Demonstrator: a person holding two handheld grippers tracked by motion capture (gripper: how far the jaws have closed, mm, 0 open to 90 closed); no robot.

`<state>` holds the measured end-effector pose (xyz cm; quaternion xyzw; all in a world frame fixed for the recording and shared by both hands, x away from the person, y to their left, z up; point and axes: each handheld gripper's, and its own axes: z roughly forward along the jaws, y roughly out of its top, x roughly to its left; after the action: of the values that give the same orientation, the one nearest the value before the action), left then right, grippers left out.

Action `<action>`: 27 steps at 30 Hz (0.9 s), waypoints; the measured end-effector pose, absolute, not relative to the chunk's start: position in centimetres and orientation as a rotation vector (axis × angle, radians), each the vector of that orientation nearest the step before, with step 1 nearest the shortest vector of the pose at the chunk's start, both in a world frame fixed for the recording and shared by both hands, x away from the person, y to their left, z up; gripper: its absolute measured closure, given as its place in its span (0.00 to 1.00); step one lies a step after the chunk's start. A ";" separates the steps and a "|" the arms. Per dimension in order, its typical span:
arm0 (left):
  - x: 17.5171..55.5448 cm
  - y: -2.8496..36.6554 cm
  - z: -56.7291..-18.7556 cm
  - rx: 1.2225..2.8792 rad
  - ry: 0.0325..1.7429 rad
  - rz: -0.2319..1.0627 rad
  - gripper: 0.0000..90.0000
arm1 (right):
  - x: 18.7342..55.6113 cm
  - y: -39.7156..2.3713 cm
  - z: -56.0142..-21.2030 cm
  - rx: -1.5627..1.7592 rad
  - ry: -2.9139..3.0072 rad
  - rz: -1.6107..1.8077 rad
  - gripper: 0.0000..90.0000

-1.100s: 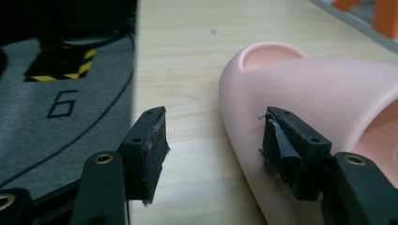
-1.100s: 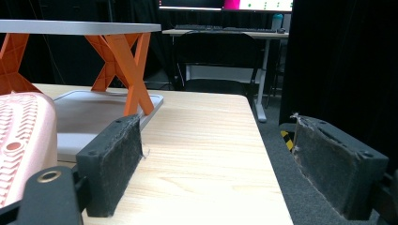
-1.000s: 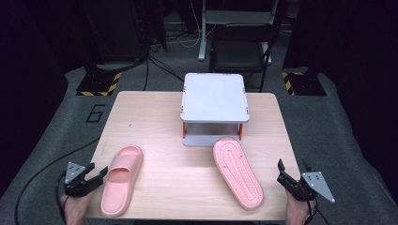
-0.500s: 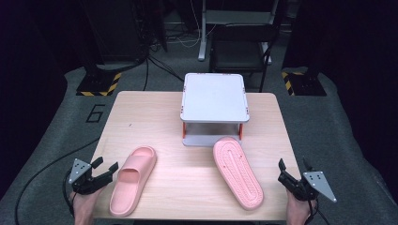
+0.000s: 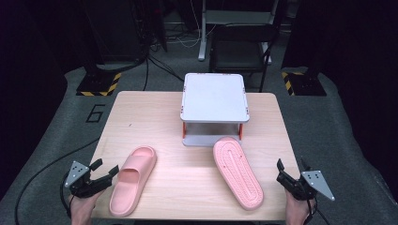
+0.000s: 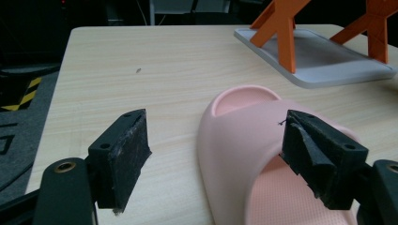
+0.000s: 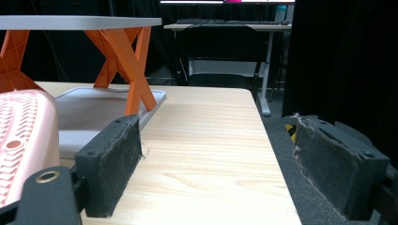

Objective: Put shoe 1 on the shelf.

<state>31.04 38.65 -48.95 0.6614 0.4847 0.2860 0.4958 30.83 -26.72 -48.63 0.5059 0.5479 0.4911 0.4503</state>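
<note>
The left gripper point(image 5: 101, 174) has just let go of the upright pink slipper point(image 5: 133, 180) at the worktop's point(image 5: 155, 112) seven o'clock, its fingers point(image 6: 123, 159) having been opening and now spread beside the strap without pressing it. The slipper's long axis runs from seven toward one o'clock, toe toward the grey rack point(image 5: 214, 98). The right gripper point(image 5: 292, 176) waits open at five o'clock; next it likely needs to close on the overturned slipper point(image 5: 237, 171).

Overhead forward-down, two low table-level point(image 5: 187, 178) close-ups

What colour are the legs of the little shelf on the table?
Orange. The shelf legs show best in the right gripper view, under the white top.
</note>
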 end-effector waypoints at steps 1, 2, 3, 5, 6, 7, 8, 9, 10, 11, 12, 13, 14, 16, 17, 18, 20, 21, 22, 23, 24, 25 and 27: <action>30.9 38.5 -49.1 1.613 1.170 0.690 0.25 | 30.9 -26.7 -48.6 1.246 1.364 1.209 0.17; 30.9 38.5 -49.1 1.613 1.170 0.690 0.26 | 30.9 -26.7 -48.6 1.246 1.364 1.209 0.17; 30.8 38.5 -49.3 1.622 1.169 0.681 0.26 | 30.9 -26.7 -48.6 1.248 1.360 1.215 0.17; 30.7 38.3 -49.6 1.635 1.170 0.674 0.26 | 31.0 -26.6 -48.6 1.250 1.361 1.221 0.17; 30.7 38.3 -49.6 1.635 1.170 0.674 0.26 | 31.0 -26.6 -48.6 1.250 1.361 1.221 0.17; 30.7 38.3 -50.0 1.657 1.168 0.652 0.26 | 31.0 -26.6 -48.6 1.252 1.363 1.222 0.17; 30.7 38.3 -50.0 1.657 1.168 0.652 0.28 | 31.0 -26.6 -48.6 1.252 1.363 1.222 0.17; 30.8 38.1 -50.4 1.684 1.160 0.625 0.29 | 31.1 -26.5 -48.5 1.242 1.369 1.224 0.17; 30.8 37.9 -50.6 1.704 1.155 0.608 0.31 | 31.1 -26.5 -48.4 1.242 1.365 1.228 0.17; 30.9 37.8 -50.8 1.721 1.145 0.602 0.33 | 31.1 -26.5 -48.3 1.239 1.367 1.229 0.17; 31.0 37.5 -51.0 1.736 1.142 0.604 0.34 | 31.0 -26.5 -48.2 1.236 1.371 1.236 0.17; 31.1 37.3 -51.2 1.753 1.136 0.607 0.36 | 31.1 -26.5 -48.1 1.231 1.372 1.239 0.17; 31.1 37.3 -51.2 1.753 1.136 0.607 0.37 | 31.1 -26.5 -48.1 1.231 1.372 1.239 0.17; 31.7 36.9 -51.7 1.782 1.154 0.620 0.42 | 31.2 -26.4 -47.9 1.231 1.377 1.242 0.17; 31.9 36.9 -51.7 1.798 1.160 0.615 0.45 | 31.2 -26.4 -47.8 1.233 1.375 1.242 0.17; 31.9 36.9 -51.7 1.798 1.160 0.615 0.48 | 31.2 -26.3 -47.7 1.225 1.371 1.246 0.17; 32.4 36.6 -51.9 1.788 1.166 0.624 0.55 | 31.1 -26.2 -47.6 1.225 1.364 1.254 0.17; 32.5 36.5 -52.0 1.779 1.168 0.625 0.60 | 31.1 -26.3 -47.5 1.219 1.367 1.250 0.17; 32.5 36.5 -52.0 1.779 1.168 0.625 0.63 | 31.1 -26.3 -47.5 1.219 1.367 1.250 0.17; 32.7 36.4 -52.1 1.795 1.163 0.632 0.67 | 31.1 -26.2 -47.3 1.223 1.363 1.256 0.17; 32.7 36.4 -52.1 1.795 1.163 0.632 0.71 | 31.1 -26.2 -47.3 1.223 1.363 1.256 0.17; 32.7 36.2 -52.0 1.804 1.167 0.661 0.73 | 31.1 -26.1 -47.1 1.218 1.361 1.263 0.17; 32.7 36.1 -52.0 1.804 1.172 0.668 0.79 | 31.3 -25.9 -46.8 1.205 1.374 1.275 0.17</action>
<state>32.67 36.14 -52.02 0.7230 0.4698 0.2678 0.4299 31.26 -25.89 -46.76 0.4855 0.5534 0.5136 0.4407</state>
